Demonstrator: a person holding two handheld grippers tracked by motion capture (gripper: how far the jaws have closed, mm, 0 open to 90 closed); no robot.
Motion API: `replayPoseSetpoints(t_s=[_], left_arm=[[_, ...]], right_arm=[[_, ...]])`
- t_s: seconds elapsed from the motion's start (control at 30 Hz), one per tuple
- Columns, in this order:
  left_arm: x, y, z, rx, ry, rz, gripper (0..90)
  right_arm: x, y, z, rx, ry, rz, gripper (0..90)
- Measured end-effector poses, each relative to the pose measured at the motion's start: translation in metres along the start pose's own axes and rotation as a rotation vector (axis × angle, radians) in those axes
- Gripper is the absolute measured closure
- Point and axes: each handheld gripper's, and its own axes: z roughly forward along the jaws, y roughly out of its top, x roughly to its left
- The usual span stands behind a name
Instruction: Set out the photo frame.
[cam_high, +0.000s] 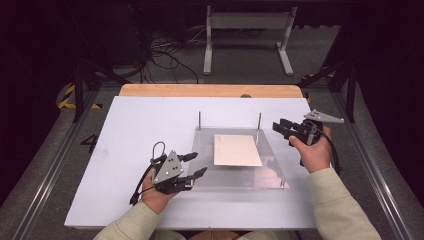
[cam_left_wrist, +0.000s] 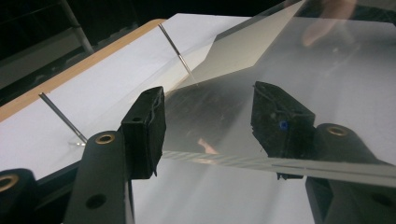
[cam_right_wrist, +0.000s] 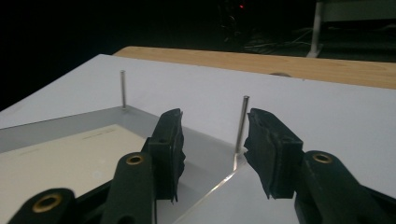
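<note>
On the white board, a clear acrylic plate lies flat with a cream paper sheet resting on its middle, two thin metal pins standing at its far corners. The left gripper sits at the plate's near left edge, jaws spread. The right gripper hovers beside the plate's far right pin, jaws also released.

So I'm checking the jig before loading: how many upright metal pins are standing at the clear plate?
2. The left pin and the right pin each stand at a far corner of the clear plate. Others may be hidden.
</note>
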Motion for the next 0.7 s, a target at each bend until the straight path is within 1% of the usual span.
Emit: replayPoseSetpoints(t_s=[0.03, 0.17, 0.27, 0.33, 0.53, 0.63, 0.7], left_arm=[[0.0, 0.0, 0.0, 0.003, -0.001, 0.002, 44.4], [-0.001, 0.0, 0.0, 0.003, 0.003, 0.002, 44.3], [-0.001, 0.0, 0.0, 0.003, 0.004, 0.0, 44.2], [-0.001, 0.0, 0.0, 0.006, 0.004, 0.002, 44.1], [-0.001, 0.0, 0.001, 0.007, 0.005, 0.002, 44.1], [-0.001, 0.0, 0.001, 0.007, 0.005, 0.001, 44.0], [-0.001, 0.0, 0.001, 0.007, 0.004, 0.001, 44.0]], right_arm=[[0.003, -0.001, -0.007, -0.008, 0.009, 0.0, 53.8], [0.018, -0.008, -0.033, -0.039, 0.035, -0.034, 51.0], [0.026, -0.013, -0.048, -0.053, 0.048, -0.042, 49.8], [0.032, -0.016, -0.058, -0.058, 0.05, -0.059, 49.4], [0.044, -0.024, -0.077, -0.056, 0.046, -0.114, 47.6], [0.051, -0.028, -0.086, -0.065, 0.054, -0.12, 47.1], [0.054, -0.032, -0.091, -0.08, 0.075, -0.118, 47.6]])
